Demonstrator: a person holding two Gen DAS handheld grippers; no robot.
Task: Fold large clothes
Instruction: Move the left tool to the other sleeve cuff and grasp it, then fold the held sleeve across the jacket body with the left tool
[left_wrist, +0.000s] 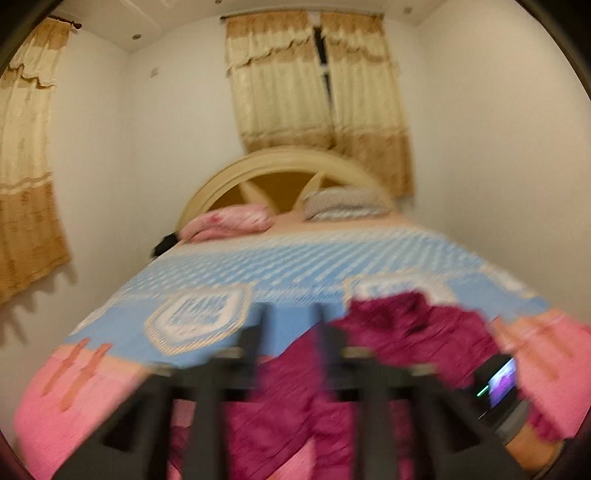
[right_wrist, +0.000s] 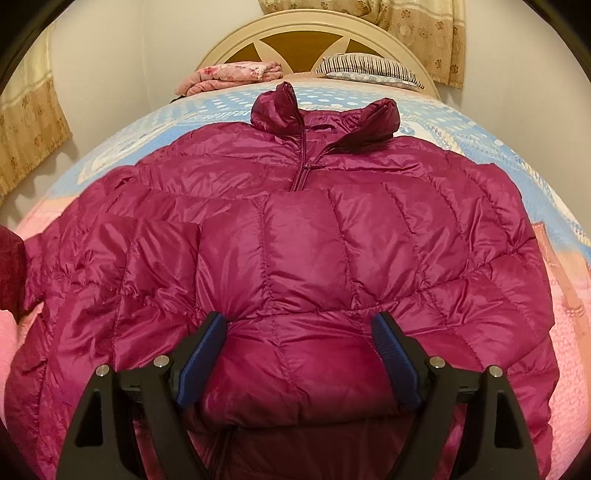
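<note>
Magenta nylon, quilted and glossy, fills my right view: the jacket (right_wrist: 295, 240) lies front-up on the bed (right_wrist: 524, 155), collar toward the headboard (right_wrist: 306, 33), zip closed partway up the chest. My right tongs (right_wrist: 299, 325) stand wide apart just above the lower front panel, blue pads (right_wrist: 207, 350) flanking a puffed section near the hem without pinching it. One sleeve appears folded across the front on the left of that view.

My left tongs (left_wrist: 290, 314), badly blurred, also stand apart with nothing between them, aimed over the bed with jacket fabric (left_wrist: 406, 332) bunched below and to their right. A wrist with a lit watch (left_wrist: 500, 384) shows at the right edge of that view.

I judge the jacket light, soft and springy, its slick shell apt to slide out of a shallow pinch and its padding apt to puff a fold back open. Best holds, to my eye, are the stitched hem, the cuff seams or the collar, where the fabric is flatter and firmer.

Beyond the collar lie the blue dotted blanket (right_wrist: 229, 99), a pink floral pillow (right_wrist: 229, 75), a striped pillow (right_wrist: 369, 66), then the headboard and tan curtains (right_wrist: 421, 29).
</note>
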